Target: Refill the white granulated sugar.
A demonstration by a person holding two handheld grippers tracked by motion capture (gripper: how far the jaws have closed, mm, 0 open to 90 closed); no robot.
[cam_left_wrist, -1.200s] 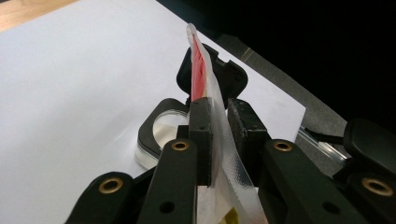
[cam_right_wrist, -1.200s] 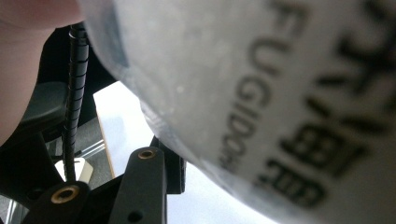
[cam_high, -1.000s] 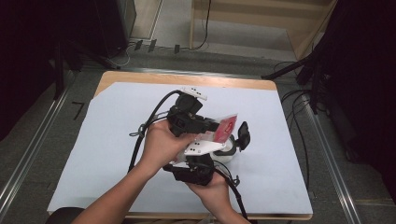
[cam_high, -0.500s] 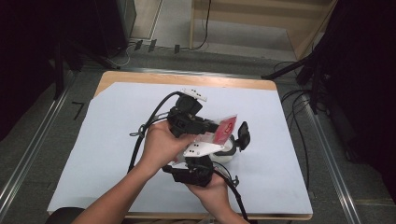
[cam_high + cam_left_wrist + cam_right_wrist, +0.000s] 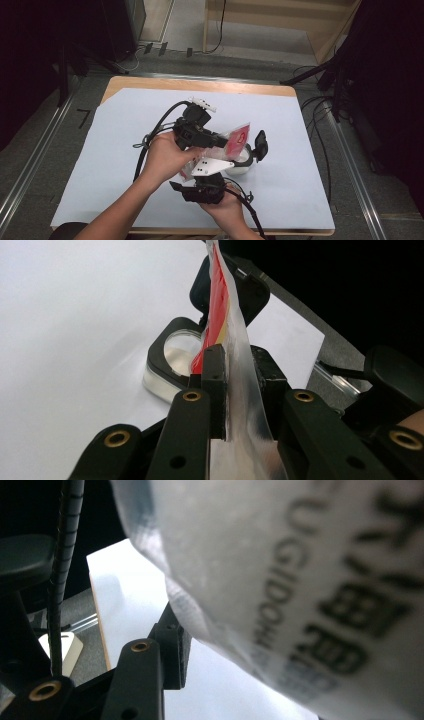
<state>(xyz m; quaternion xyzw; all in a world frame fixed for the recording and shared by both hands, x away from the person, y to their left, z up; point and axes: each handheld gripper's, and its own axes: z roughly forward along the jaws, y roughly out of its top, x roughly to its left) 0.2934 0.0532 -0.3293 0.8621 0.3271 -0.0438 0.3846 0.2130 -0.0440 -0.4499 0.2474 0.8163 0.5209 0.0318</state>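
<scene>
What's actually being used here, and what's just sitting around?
In use:
- red and clear plastic packet, clamped in the left gripper
- right gripper, close against the packet
- clear container with its black lid flipped open, right under the packet

Just around:
- white sheet over the table
- cables on the floor
- wooden frame behind the table

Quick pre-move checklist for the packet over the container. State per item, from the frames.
1. Left gripper clamped on the packet: ok, jaws closed on its edge.
2. Right gripper grip on the packet: cannot tell, packet blocks its view.
3. Container lid open: ok, lid stands up behind it.
4. Packet above container opening: cannot tell, it hangs close beside it.
5. Packet torn open: cannot tell.
6. Container resting on the white sheet: ok.
</scene>
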